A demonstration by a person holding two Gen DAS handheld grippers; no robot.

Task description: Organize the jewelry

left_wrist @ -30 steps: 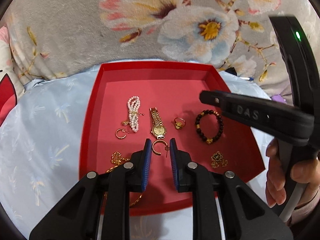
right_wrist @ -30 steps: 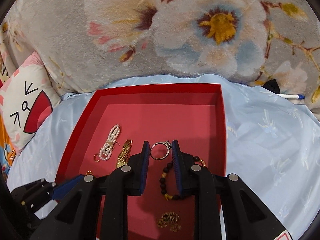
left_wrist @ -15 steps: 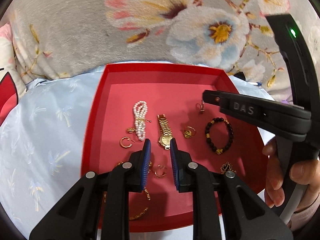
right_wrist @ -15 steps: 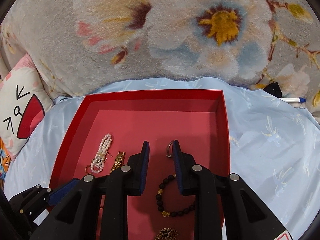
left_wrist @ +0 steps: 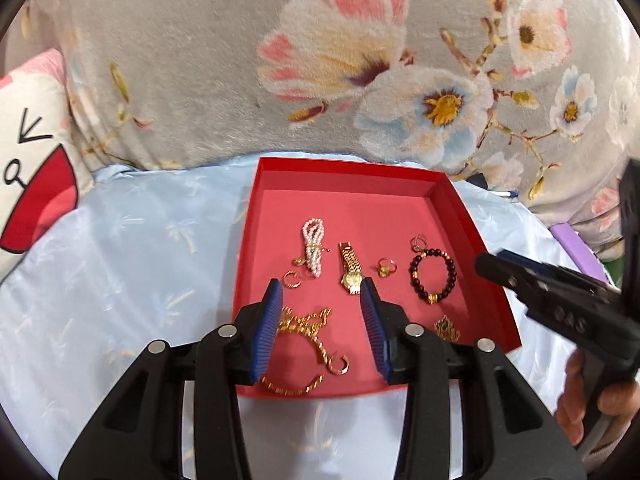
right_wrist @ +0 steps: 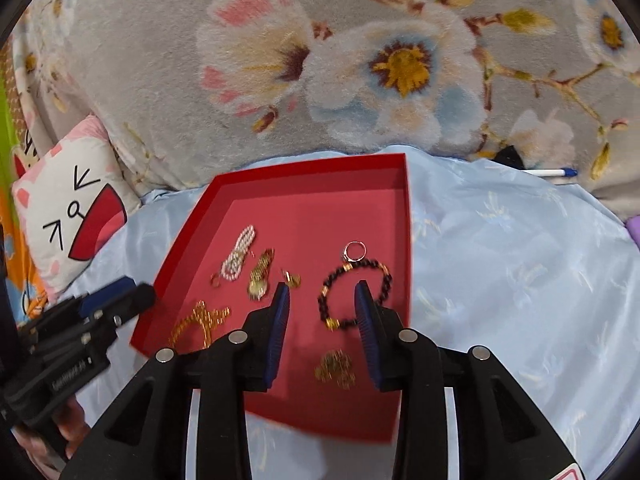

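Note:
A red tray (left_wrist: 496,280) (right_wrist: 400,420) on a pale blue cloth holds the jewelry. In it lie a pearl bracelet (left_wrist: 313,246) (right_wrist: 239,254), a gold watch (left_wrist: 350,273) (right_wrist: 261,276), a gold ring (left_wrist: 386,267), a dark bead bracelet (left_wrist: 433,276) (right_wrist: 354,294), a silver ring (left_wrist: 419,242) (right_wrist: 355,251) just behind it, gold hoop earrings (left_wrist: 292,279), a gold chain (left_wrist: 308,332) (right_wrist: 200,322) and a gold pendant (left_wrist: 446,328) (right_wrist: 335,369). My left gripper (left_wrist: 320,300) is open and empty above the chain. My right gripper (right_wrist: 322,294) is open and empty above the bead bracelet.
A grey floral blanket (left_wrist: 320,80) rises behind the tray. A cat-face cushion (right_wrist: 72,212) lies at the left. A pen (right_wrist: 552,172) and a purple object (left_wrist: 576,250) lie at the right on the cloth.
The right gripper opened and let the silver ring go in the tray behind the bead bracelet. The left gripper opened and let a gold hoop drop by the chain. Both pulled back.

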